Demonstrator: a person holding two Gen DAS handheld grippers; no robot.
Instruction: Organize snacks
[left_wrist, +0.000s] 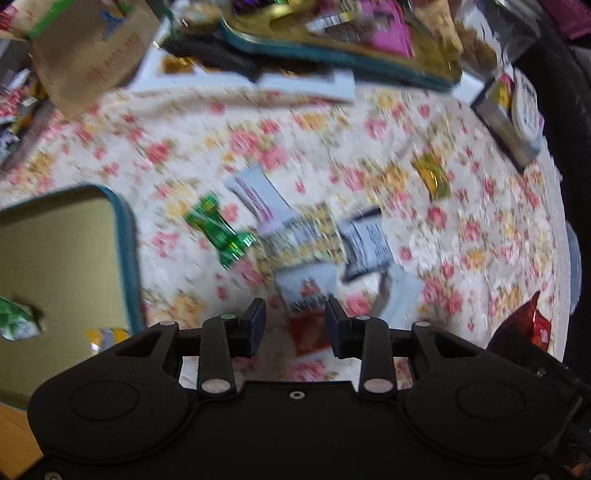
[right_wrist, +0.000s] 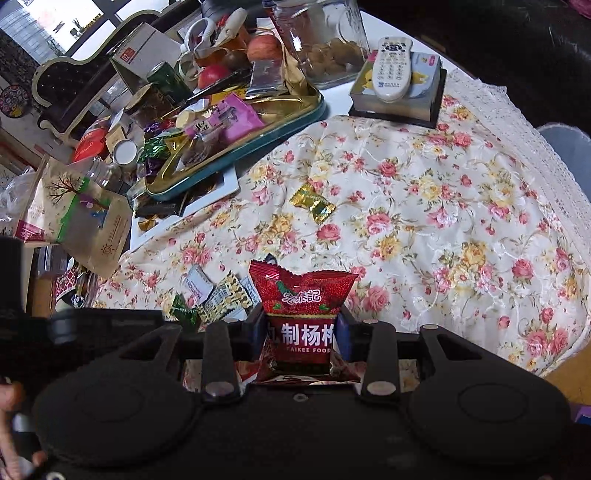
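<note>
My right gripper (right_wrist: 301, 325) is clenched on a red snack packet (right_wrist: 303, 299), its pads pressing both sides of the lower half while the crimped top stands up above the fingers. I take the floral tablecloth (right_wrist: 424, 206) on the bench as my landmark. The packet hangs over the cloth's near edge. A gold-wrapped candy (right_wrist: 313, 201) lies alone near the cloth's middle, well apart from everything else. Near the cloth's left side sits a small heap of loose snacks: a green-wrapped candy (left_wrist: 219, 230), a yellow-patterned packet (left_wrist: 301, 236) and a white sachet (left_wrist: 255, 195), touching or overlapping one another (the left view is blurred, so I cannot read any labels).

My left gripper (left_wrist: 295, 328) hangs over that heap, pointing steeply down, jaws apart with nothing between the pads. Just off the cloth's left edge in this view is a teal-rimmed tray (left_wrist: 125, 236) with a gold floor and a green-and-white wrapped sweet (left_wrist: 18, 319) in it. Beyond the cloth's far edge a second teal-rimmed tray (right_wrist: 258, 142), piled with assorted packets, rests tilted on clutter, and a white remote (right_wrist: 391, 68) lies on a box at the far right corner.
</note>
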